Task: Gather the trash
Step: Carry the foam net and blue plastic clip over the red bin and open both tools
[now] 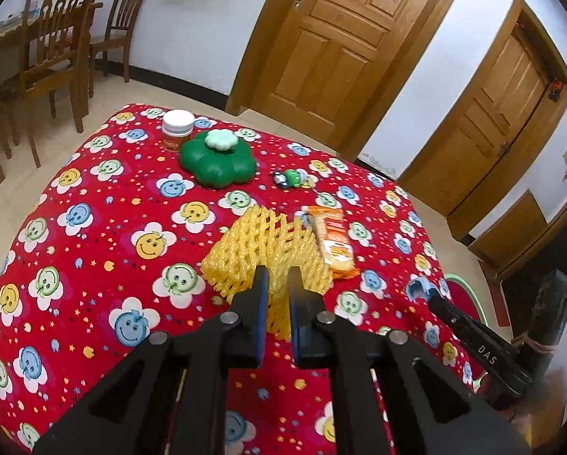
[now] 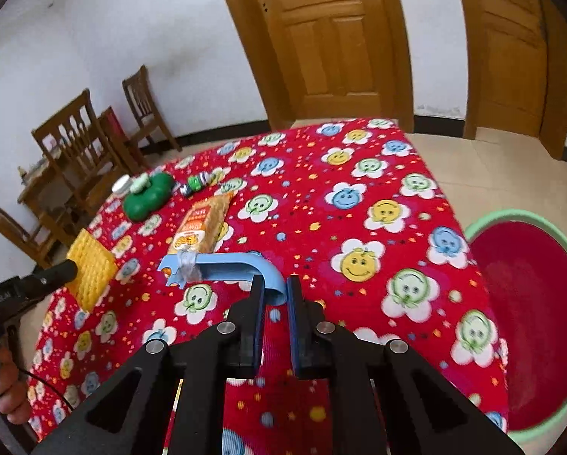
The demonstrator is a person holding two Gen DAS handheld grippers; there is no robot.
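yellow foam netting (image 1: pixel 268 261) is pinched at its near edge in the left gripper (image 1: pixel 277 278), the jaws closed on it, and in the right wrist view it hangs lifted off the flowered cloth (image 2: pixel 359 197). blue plastic, a curved hook-shaped piece (image 2: pixel 223 265), is clamped by its bent end in the right gripper (image 2: pixel 275 288); its long arm runs out to the left across that view, and its far notched end overlaps the clear end of the snack packet (image 2: pixel 204 223), though whether they touch i cannot tell.

what the coming move turns on is the tub (image 2: pixel 530 322), red inside with a pale green rim, which stands on the floor just beyond the table's right edge. it lies right beside the right gripper and well across the table from the left one, so the right hand is the nearer and would likely swing right and let go first. both grippers slope downward toward the table. the snack packet lies flat on the cloth between the two grippers, not yet picked up. a person's hand (image 2: pixel 7 390) holds the left gripper's handle.
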